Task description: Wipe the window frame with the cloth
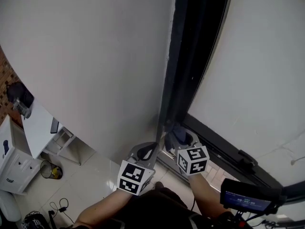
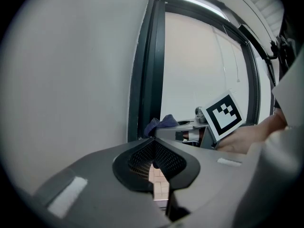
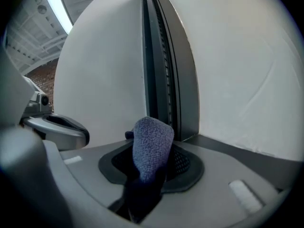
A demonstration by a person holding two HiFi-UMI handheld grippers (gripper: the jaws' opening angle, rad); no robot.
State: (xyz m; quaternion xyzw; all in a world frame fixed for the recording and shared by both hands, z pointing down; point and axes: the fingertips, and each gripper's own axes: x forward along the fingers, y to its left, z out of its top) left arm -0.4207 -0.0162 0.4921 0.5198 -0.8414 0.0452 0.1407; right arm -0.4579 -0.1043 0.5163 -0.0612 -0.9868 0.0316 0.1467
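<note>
A blue cloth sticks up between the jaws of my right gripper, which is shut on it. In the head view that right gripper holds the cloth at the bottom corner of the dark window frame. The frame's upright rises straight ahead of the cloth. My left gripper hangs just left of the right one, near the white wall. Its jaws are pressed together with nothing between them. From the left gripper view the cloth shows against the frame.
White wall lies left of the frame, frosted pane to its right. The frame's lower rail carries a black handle. Far below at the left are a white table, a bin and cables on the tiled floor.
</note>
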